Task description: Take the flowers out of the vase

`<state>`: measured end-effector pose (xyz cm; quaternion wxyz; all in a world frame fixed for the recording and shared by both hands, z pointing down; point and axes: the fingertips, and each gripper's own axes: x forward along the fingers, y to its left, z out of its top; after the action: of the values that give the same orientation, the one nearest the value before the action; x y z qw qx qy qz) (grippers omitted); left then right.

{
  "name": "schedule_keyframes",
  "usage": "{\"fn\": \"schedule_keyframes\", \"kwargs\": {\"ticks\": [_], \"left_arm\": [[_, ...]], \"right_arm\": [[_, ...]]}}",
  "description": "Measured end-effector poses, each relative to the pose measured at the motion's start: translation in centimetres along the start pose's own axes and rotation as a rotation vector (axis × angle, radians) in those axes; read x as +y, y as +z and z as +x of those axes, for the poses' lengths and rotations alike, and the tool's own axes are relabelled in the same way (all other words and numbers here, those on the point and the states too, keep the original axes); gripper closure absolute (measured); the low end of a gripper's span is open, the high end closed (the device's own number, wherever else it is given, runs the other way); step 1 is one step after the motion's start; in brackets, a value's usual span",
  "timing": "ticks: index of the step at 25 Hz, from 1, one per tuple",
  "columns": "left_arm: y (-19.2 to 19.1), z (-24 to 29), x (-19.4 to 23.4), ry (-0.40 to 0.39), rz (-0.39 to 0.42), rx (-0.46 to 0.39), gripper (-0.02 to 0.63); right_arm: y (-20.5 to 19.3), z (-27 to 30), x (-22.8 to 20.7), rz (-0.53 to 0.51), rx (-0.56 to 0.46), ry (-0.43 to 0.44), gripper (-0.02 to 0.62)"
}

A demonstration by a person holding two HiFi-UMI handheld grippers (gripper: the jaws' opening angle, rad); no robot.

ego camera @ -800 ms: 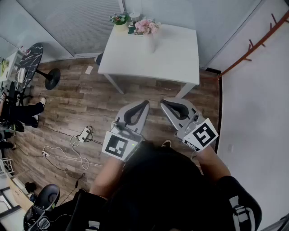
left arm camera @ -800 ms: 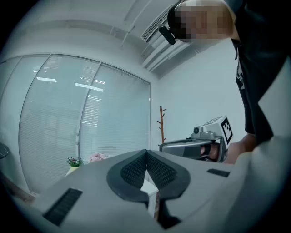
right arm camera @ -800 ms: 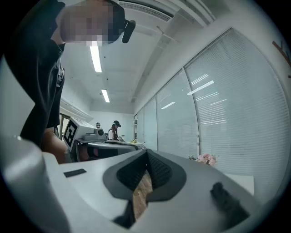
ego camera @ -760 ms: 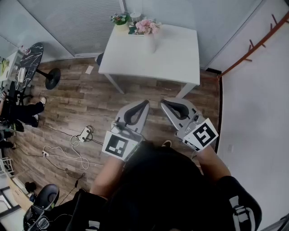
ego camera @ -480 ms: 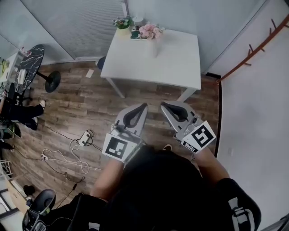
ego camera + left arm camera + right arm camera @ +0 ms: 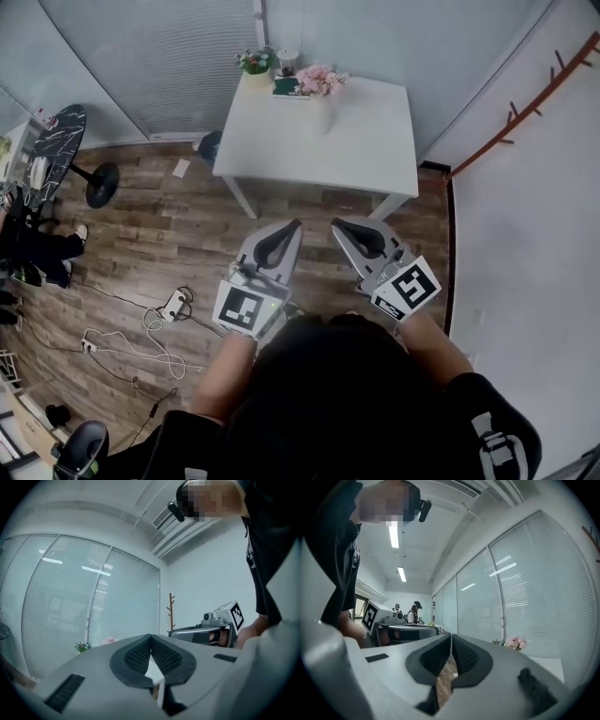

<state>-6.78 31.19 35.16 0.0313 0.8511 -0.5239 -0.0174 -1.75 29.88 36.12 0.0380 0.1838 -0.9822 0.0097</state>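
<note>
Pink flowers [image 6: 322,81] stand in a white vase [image 6: 322,114] near the far edge of a white table [image 6: 375,141]. Both grippers are held level over the wooden floor, well short of the table. My left gripper [image 6: 294,225] and right gripper [image 6: 337,225] sit side by side, each shut with nothing between the pads. In the left gripper view the jaws [image 6: 150,637] meet, and the flowers [image 6: 109,641] are small and far off. In the right gripper view the gripper [image 6: 451,636] is shut too, with the flowers [image 6: 515,642] distant at the right.
A small potted plant [image 6: 251,62], a cup [image 6: 288,61] and a green book [image 6: 286,86] stand beside the vase. Cables and a power strip [image 6: 171,305] lie on the floor at the left. A round black table [image 6: 58,139] stands far left, wall hooks [image 6: 525,103] at the right.
The table with the flowers now sits lower in the head view and closer to the grippers. Both grippers stay shut and side by side.
</note>
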Motion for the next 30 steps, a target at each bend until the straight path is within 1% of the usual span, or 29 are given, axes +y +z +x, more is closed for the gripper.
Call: {"fn": "schedule_keyframes", "kwargs": {"ticks": [5,9,13,17,22,30], "left_arm": [[-0.1,-0.6,2.0,-0.004,-0.013,-0.011,0.594],[-0.4,-0.3,2.7,-0.01,-0.009,-0.008,0.594],[-0.6,0.1,3.5,-0.006,-0.021,-0.006,0.594],[-0.7,0.6,4.7,0.009,-0.011,-0.001,0.594],[-0.5,2.1,5.9,0.021,-0.003,0.012,0.594],[-1.0,6.2,8.2,0.048,-0.006,0.033,0.594]], "right_arm": [[-0.1,1.7,0.2,0.006,0.0,-0.033,0.575],[-0.3,2.3,-0.4,0.007,0.006,-0.05,0.575],[-0.5,3.0,-1.0,0.007,0.014,-0.056,0.574],[-0.4,4.0,-2.0,0.012,0.008,-0.052,0.574],[0.0,5.3,-4.1,0.012,-0.01,-0.046,0.574],[-0.7,7.3,-9.1,0.034,-0.019,-0.039,0.574]]}}
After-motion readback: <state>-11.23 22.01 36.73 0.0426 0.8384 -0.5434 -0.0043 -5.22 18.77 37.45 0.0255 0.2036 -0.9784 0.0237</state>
